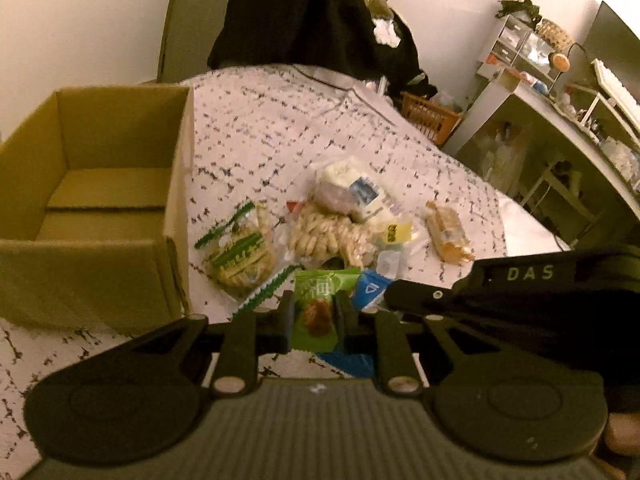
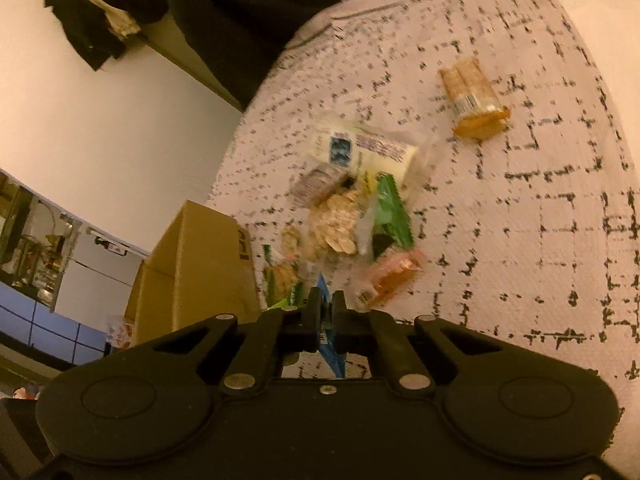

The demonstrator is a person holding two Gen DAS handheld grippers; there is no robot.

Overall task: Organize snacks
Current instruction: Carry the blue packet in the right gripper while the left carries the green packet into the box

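Patterned bed cover (image 1: 280, 128): cardboard box (image 1: 100, 200), snack pile (image 1: 320, 232), cracker pack (image 1: 448, 236)

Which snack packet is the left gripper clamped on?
The green packet with a brown snack pictured on it, pinched in the left gripper. The blue packet beside it is in the right gripper.

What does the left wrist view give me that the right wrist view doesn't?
Left wrist only: the inside of the cardboard box, nothing visible in it, and the left claw shut on a green snack packet; the right claw's black body enters from the right. Right wrist only: the right claw shut on a blue packet, and an orange packet just ahead of it. Both: the snack pile on the patterned cover, with a cracker pack lying apart.
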